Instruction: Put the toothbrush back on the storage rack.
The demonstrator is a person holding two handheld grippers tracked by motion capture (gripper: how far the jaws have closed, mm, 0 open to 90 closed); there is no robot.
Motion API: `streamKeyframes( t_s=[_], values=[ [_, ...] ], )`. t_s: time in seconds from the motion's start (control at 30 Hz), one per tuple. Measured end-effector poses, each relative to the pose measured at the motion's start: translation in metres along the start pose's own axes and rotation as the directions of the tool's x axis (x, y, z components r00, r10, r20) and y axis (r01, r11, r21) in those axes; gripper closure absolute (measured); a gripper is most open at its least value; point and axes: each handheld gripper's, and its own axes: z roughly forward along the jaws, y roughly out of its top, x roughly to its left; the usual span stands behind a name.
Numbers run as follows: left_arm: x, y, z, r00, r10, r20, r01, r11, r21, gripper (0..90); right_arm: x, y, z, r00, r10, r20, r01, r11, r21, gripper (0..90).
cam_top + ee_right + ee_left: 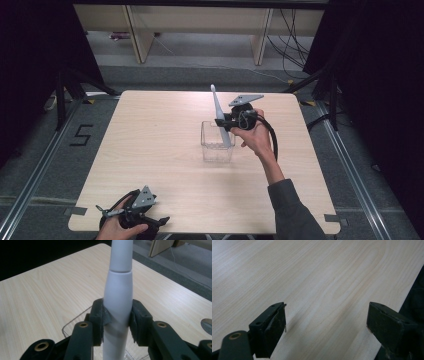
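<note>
The right tool (225, 121) is clamping a white electric toothbrush (218, 114) around its thick handle, and the lower end is sitting tilted inside the clear plastic container (217, 145) at mid-surface. The toothbrush looks stiff, smooth and probably slippery, so the thick middle seems the safest grip. The left tool (327, 322) is idling wide open at the near left edge of the surface (160, 135).

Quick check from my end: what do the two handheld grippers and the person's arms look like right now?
Both grippers are black with two blocky jaws, brass-coloured pivot rivets and a grey three-cornered plate on top. The right gripper trails a thick black cable looping past the wrist; its arm wears a dark grey sleeve. The left gripper also trails a black cable.
</note>
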Motion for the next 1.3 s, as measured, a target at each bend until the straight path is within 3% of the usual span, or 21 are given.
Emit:
streamKeyframes(
  t_s=[0.03, 0.1, 0.13, 0.2, 0.27, 0.47, 0.57, 0.67, 0.7, 0.73, 0.77, 0.8, 0.87, 0.9, 1.13, 1.23, 1.27, 1.3],
  values=[
    [0.001, 0.0, 0.0, 0.9999, 0.012, 0.0, -0.012, 0.9999, 0.001, 15.1, -0.003, -0.001, 0.002, 0.9994, -0.031, 0.013, 0.031, 0.999, -0.018, 66.9],
    [0.0, 0.0, 0.0, 1.0, 0.004, 0.0, -0.004, 1.0, 0.0, 15.1, -0.002, -0.003, 0.003, 0.9998, -0.018, 0.011, 0.018, 1.0, 0.006, 66.9],
    [0.001, 0.0, 0.0, 0.9999, 0.012, 0.001, -0.012, 0.9999, 0.0, 15.1, -0.004, -0.003, 0.005, 0.999, -0.038, 0.025, 0.038, 0.999, 0.004, 66.9],
    [0.001, 0.0, -0.001, 0.9999, 0.015, -0.001, -0.015, 0.9999, 0.004, 15.1, -0.003, -0.004, 0.005, 0.9998, -0.016, 0.012, 0.016, 1.0, 0.024, 66.9],
    [-0.001, 0.0, 0.0, 1.0, -0.007, 0.004, 0.007, 0.9999, -0.013, 15.1, -0.004, -0.006, 0.008, 0.9995, -0.029, 0.014, 0.028, 0.999, 0.02, 66.9],
    [0.0, 0.0, 0.0, 1.0, 0.001, 0.0, -0.001, 1.0, 0.001, 15.1, -0.004, -0.009, 0.015, 0.9989, -0.042, 0.018, 0.041, 0.999, 0.033, 66.9],
    [0.0, 0.0, 0.0, 1.0, 0.0, -0.001, 0.0, 1.0, 0.0, 15.1, -0.002, -0.011, 0.017, 0.9998, -0.02, 0.009, 0.019, 0.998, 0.062, 66.9],
    [0.0, 0.0, 0.0, 1.0, 0.001, -0.007, -0.001, 1.0, 0.001, 15.1, -0.002, -0.014, 0.021, 0.9999, -0.005, 0.011, 0.004, 0.998, 0.067, 66.9],
    [0.0, 0.0, 0.0, 1.0, 0.0, -0.005, 0.0, 1.0, -0.004, 15.1, -0.003, -0.015, 0.023, 0.9997, -0.02, 0.015, 0.019, 0.999, 0.049, 66.9],
    [0.0, 0.0, 0.0, 1.0, 0.002, -0.003, -0.002, 1.0, -0.003, 15.1, -0.003, -0.015, 0.022, 0.9999, -0.013, 0.008, 0.013, 0.997, 0.078, 66.9],
    [0.0, 0.0, 0.0, 1.0, 0.0, -0.001, 0.0, 1.0, -0.002, 15.1, -0.004, -0.016, 0.024, 0.9996, -0.023, 0.014, 0.022, 0.998, 0.064, 66.9],
    [0.0, 0.0, 0.0, 1.0, 0.002, 0.002, -0.002, 1.0, -0.001, 15.1, -0.003, -0.017, 0.024, 1.0, 0.001, 0.006, -0.002, 0.996, 0.088, 66.9],
    [0.0, 0.0, 0.0, 1.0, 0.007, -0.001, -0.007, 1.0, 0.003, 15.1, -0.005, -0.017, 0.026, 0.9996, -0.026, 0.005, 0.026, 0.997, 0.072, 66.9],
    [0.0, 0.0, 0.0, 1.0, 0.002, 0.0, -0.002, 1.0, 0.001, 15.1, -0.003, -0.017, 0.026, 0.9999, -0.011, 0.008, 0.01, 0.997, 0.083, 66.9],
    [0.0, 0.0, 0.0, 1.0, 0.001, -0.001, -0.001, 1.0, 0.0, 15.1, -0.004, -0.019, 0.032, 0.9992, -0.036, 0.016, 0.034, 0.994, 0.102, 66.9],
    [0.0, 0.0, 0.0, 1.0, 0.002, -0.001, -0.002, 1.0, 0.0, 15.1, -0.002, -0.02, 0.035, 0.9998, -0.011, 0.018, 0.009, 0.993, 0.116, 66.9],
    [0.0, 0.0, 0.0, 1.0, 0.005, -0.001, -0.005, 1.0, 0.003, 15.1, -0.003, -0.02, 0.036, 0.9992, -0.035, 0.017, 0.033, 0.992, 0.12, 66.9],
    [0.0, 0.0, 0.0, 1.0, 0.0, -0.001, 0.0, 1.0, -0.001, 15.1, -0.002, -0.021, 0.037, 0.9994, -0.028, 0.019, 0.025, 0.992, 0.126, 66.9]
  ],
)
